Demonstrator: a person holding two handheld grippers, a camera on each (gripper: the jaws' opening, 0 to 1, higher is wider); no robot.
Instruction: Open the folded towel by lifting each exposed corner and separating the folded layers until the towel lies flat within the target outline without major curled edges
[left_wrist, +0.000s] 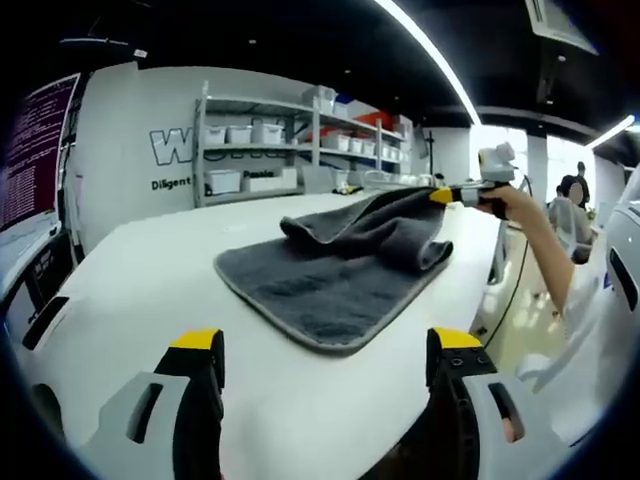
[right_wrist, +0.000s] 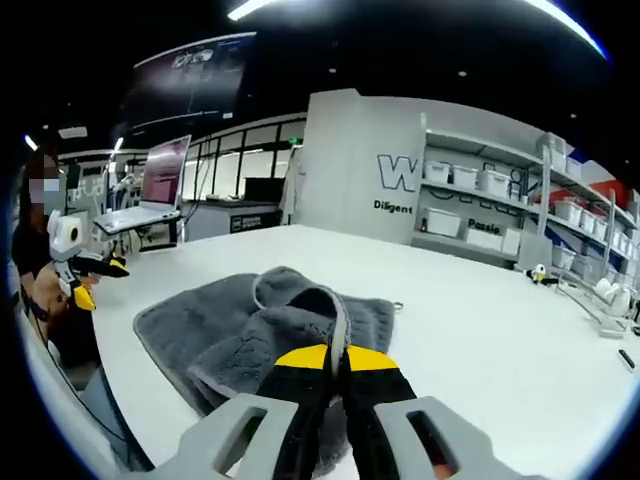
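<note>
in the left gripper view the left gripper (left_wrist: 327, 350) sits nearest, its two yellow-tipped jaws standing wide apart over the bare white table (left_wrist: 130, 290) with nothing between them. just beyond them lies the grey towel (left_wrist: 335, 270), spread partly flat on the tabletop with its near edge rounded toward the camera; its far part is bunched into folds and rises in a taut flap toward the upper right. that raised corner ends at the right gripper (left_wrist: 441, 196), whose yellow tips are pinched together on the cloth, with a hand (left_wrist: 505, 200) and forearm behind it near the table's far edge. further back stand metal shelves (left_wrist: 300, 140) with white bins against a pale wall carrying dark lettering, and a person stands at the far right. in the right gripper view the right gripper (right_wrist: 337, 358) is closest, jaws pressed together on a fold of the towel (right_wrist: 200, 330), the grey layers heaped up around the tips and a flatter layer reaching left toward the table (right_wrist: 480, 330) edge. at the far left the left gripper (right_wrist: 85, 290) hangs off the table's side, well apart from the cloth. beyond are a laptop (right_wrist: 150, 195) on a desk and the shelves (right_wrist: 520, 210).
</note>
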